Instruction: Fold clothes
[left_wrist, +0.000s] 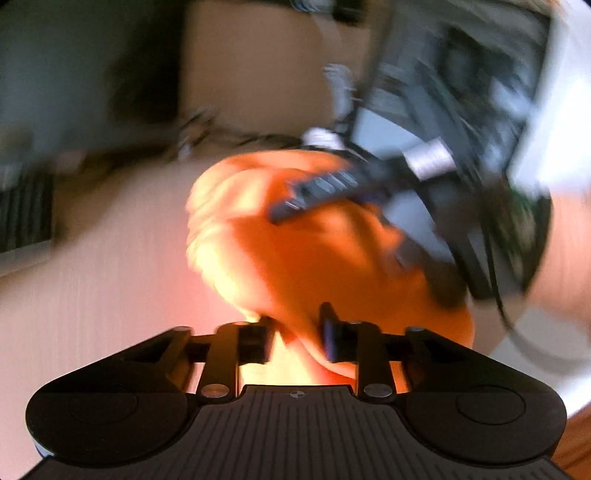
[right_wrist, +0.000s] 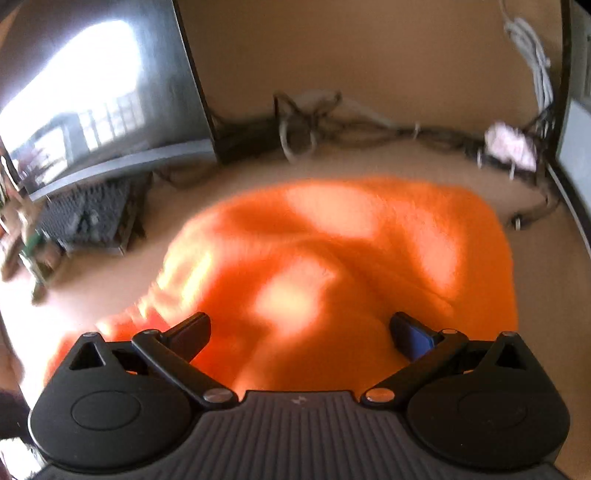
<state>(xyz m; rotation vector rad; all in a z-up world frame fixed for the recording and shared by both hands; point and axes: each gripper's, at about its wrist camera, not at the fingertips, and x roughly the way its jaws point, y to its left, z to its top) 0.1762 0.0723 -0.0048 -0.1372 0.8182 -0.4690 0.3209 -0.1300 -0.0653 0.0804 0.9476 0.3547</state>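
Two black two-finger grippers work over one soft orange fleece garment (right_wrist: 343, 266); the right gripper (right_wrist: 301, 332) stands with its jaws spread wide and nothing pinched between them, its fingertips poised just above the near part of the cloth; the left gripper (left_wrist: 295, 332) has its jaws drawn fairly close, and a fold of the orange fabric rises between them, though blur hides whether the pads actually press on it, so I cannot tell if it grips. In the left wrist view the right gripper (left_wrist: 317, 192) shows from outside, a dark finger over the top of the heap, with a person's hand (left_wrist: 565, 251) behind it at the right edge.

The garment lies bunched in a rounded heap on the pale beige tabletop (right_wrist: 229, 177), near the middle; it is well apart from the dark keyboard (right_wrist: 88, 214) at the left, and nearer the tangle of dark and white cables (right_wrist: 332, 122) along the back wall.

Judging by its fuzzy surface and rounded creases, the cloth is light, limp and a little springy; it will sag from any single hold and drag over the table rather than slide cleanly; nothing about it looks fragile. A sound hold would be at an outer edge or corner, one gripper at each, pinching a single layer only; a grab at the mound's middle would likely gather several layers and lift the heap whole.
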